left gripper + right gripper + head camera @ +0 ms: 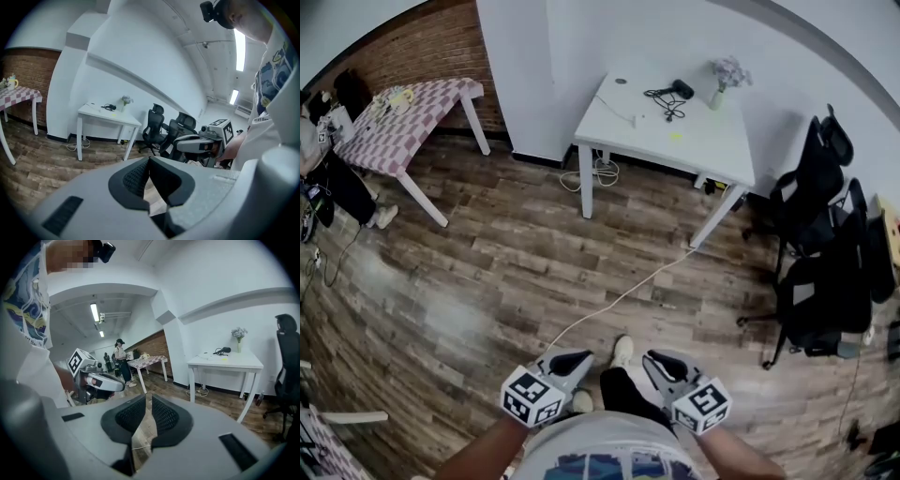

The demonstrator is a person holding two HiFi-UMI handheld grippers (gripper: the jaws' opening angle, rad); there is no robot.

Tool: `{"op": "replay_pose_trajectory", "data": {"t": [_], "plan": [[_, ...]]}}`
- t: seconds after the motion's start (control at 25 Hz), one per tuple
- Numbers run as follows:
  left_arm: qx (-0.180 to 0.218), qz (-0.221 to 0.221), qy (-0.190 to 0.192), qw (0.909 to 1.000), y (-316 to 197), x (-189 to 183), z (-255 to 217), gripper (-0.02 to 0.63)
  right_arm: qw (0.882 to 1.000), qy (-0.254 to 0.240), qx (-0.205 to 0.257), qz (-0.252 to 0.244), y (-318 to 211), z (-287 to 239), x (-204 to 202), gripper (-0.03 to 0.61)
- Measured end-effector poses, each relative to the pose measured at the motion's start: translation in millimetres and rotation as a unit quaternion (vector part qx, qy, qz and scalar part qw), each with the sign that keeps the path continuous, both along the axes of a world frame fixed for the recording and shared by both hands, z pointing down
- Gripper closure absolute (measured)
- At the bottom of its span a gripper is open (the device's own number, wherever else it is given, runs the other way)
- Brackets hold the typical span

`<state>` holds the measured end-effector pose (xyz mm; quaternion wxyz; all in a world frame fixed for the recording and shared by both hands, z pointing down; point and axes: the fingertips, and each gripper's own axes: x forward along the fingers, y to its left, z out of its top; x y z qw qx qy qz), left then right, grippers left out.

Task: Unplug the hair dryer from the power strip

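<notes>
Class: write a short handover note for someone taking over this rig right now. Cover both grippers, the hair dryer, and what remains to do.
Left gripper: shut, empty, held low by the body.
Right gripper: slightly open, empty, beside it.
Hair dryer: lies with its cord on the white table across the room, near a flower vase. Power strip: cannot be made out for sure from here.
Done: nothing visible; neither gripper is near the dryer.
To do: walk to the table and find the plug. Then probably steady the strip with one gripper and pull the plug with the other.
</notes>
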<state>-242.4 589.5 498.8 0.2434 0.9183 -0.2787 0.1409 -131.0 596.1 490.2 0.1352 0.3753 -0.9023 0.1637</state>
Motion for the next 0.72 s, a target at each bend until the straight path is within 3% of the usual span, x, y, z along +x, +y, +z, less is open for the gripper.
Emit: {"op": "replay_pose_trajectory", "data": {"t": [0.44, 0.72], "plan": [[0.025, 0.020, -0.039, 0.9987, -159.4, 90.0, -34.2, 0.611, 0.999, -0.029, 0.015, 0.007, -162.3, -23.7, 83.4, 0.536], [0.030, 0.026, -0.035, 0.9986, -226.2, 136.2, -39.1, 0.611, 0.999, -0.036, 0.017, 0.016, -224.1, -13.8, 123.5, 0.520]]}}
